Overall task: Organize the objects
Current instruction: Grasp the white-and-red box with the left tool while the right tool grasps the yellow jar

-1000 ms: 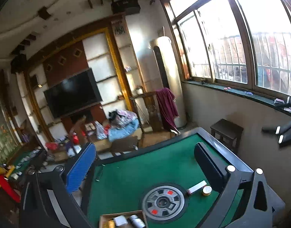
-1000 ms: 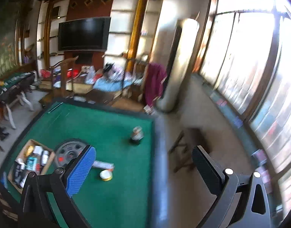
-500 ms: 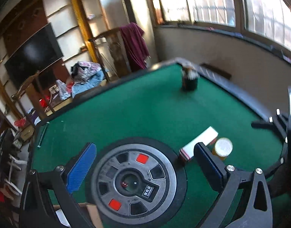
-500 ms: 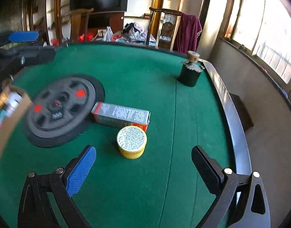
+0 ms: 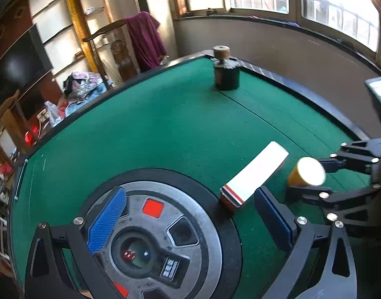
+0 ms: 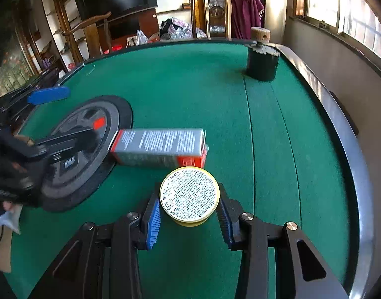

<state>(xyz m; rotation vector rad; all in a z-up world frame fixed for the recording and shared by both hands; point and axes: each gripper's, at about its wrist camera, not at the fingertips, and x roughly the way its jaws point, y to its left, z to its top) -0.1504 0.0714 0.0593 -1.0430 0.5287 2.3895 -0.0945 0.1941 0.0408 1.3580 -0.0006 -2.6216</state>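
A round yellow tin (image 6: 189,196) with a printed lid sits on the green table between the blue pads of my right gripper (image 6: 189,215), which is closed around it. It also shows in the left wrist view (image 5: 305,174). A long white and red box (image 6: 158,148) lies just beyond the tin, one end by the grey round centre disc (image 6: 77,149). My left gripper (image 5: 188,220) is open and empty over the disc (image 5: 153,239), its right finger near the box (image 5: 255,174). A dark jar with a wooden stopper (image 5: 225,71) stands at the far corner.
The green table has a raised dark rim (image 6: 349,154) on the right. A cardboard box edge (image 6: 3,251) sits at the near left. Chairs, a television and clutter stand beyond the far side of the table.
Both grippers came down and forward toward the table. My right gripper's fingers closed in from wide open onto the yellow tin. My left gripper neared the box end.
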